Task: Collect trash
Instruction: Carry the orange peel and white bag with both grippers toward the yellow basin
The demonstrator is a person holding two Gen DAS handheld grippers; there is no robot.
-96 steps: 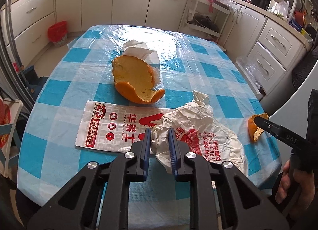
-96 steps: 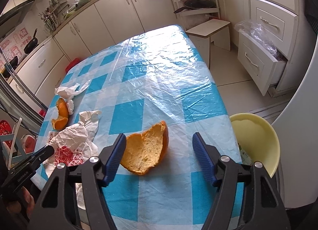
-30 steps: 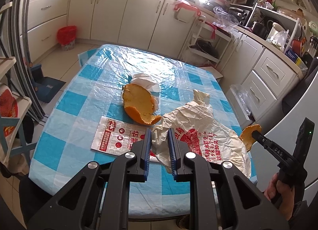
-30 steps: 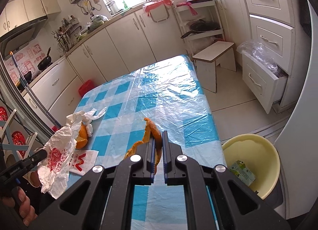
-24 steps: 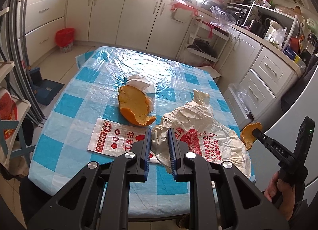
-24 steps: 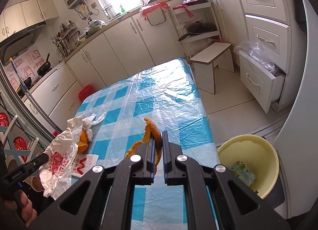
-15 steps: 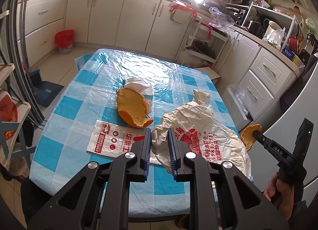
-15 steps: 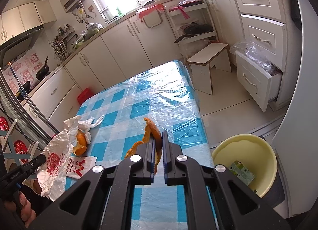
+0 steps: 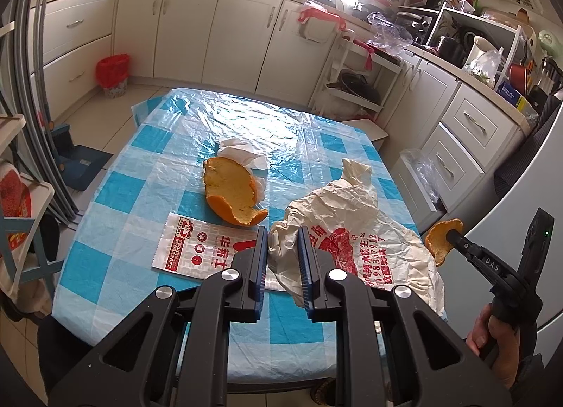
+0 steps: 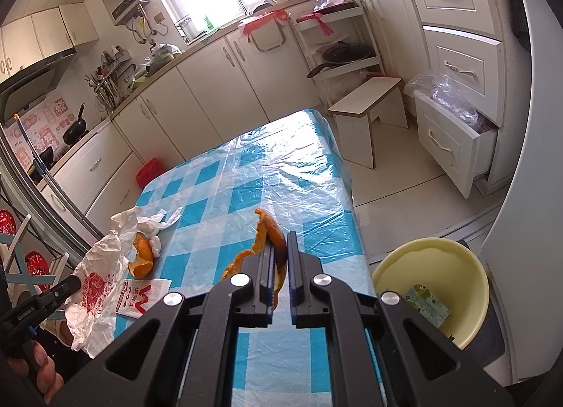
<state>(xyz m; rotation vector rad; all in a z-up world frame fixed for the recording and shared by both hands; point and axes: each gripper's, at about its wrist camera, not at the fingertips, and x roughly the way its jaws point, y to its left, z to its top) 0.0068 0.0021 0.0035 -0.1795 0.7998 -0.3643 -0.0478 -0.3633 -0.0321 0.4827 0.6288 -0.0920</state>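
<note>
Peel [image 10: 268, 231] stands upright, clamped in right hand-held gripper [image 10: 279, 259].

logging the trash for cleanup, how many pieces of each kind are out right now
orange peel: 2
crumpled paper bag: 1
flat printed wrapper: 1
white tissue: 1
total: 5

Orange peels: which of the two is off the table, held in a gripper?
The smaller peel, pinched in the right gripper. The larger peel lies on the table beside white tissue.
</note>
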